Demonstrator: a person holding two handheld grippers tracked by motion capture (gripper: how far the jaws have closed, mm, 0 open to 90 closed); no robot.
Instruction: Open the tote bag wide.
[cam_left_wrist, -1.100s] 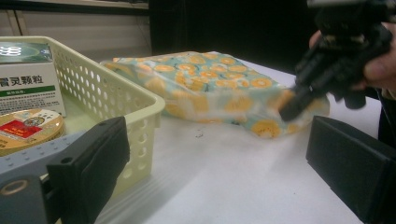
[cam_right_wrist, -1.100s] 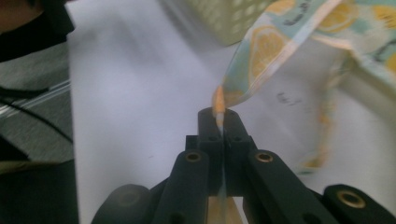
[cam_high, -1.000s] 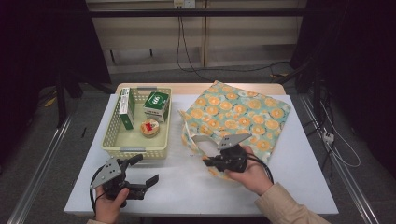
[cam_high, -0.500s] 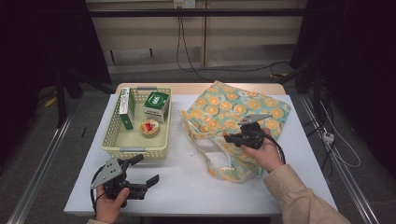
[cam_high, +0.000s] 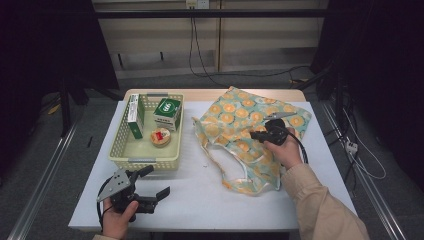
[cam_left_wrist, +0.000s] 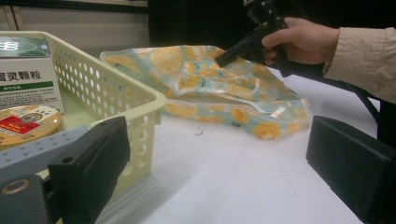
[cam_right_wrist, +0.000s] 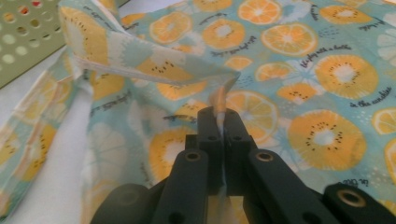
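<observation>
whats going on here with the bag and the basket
A person holds a gripper in each hand. The right gripper is shut on an edge of the fruit-print bag, lifting a fold of it off the table. The left gripper is open near the basket, which holds boxes and a small tin.

Teal cloth bag (cam_high: 250, 130) with orange citrus slices, pale yellow basket (cam_high: 150, 160), green-and-white boxes (cam_high: 167, 112)

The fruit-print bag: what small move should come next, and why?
Probably lift the right gripper a little higher: it is shut on the bag edge, already raised off the table, while the left gripper waits open near the basket.
</observation>
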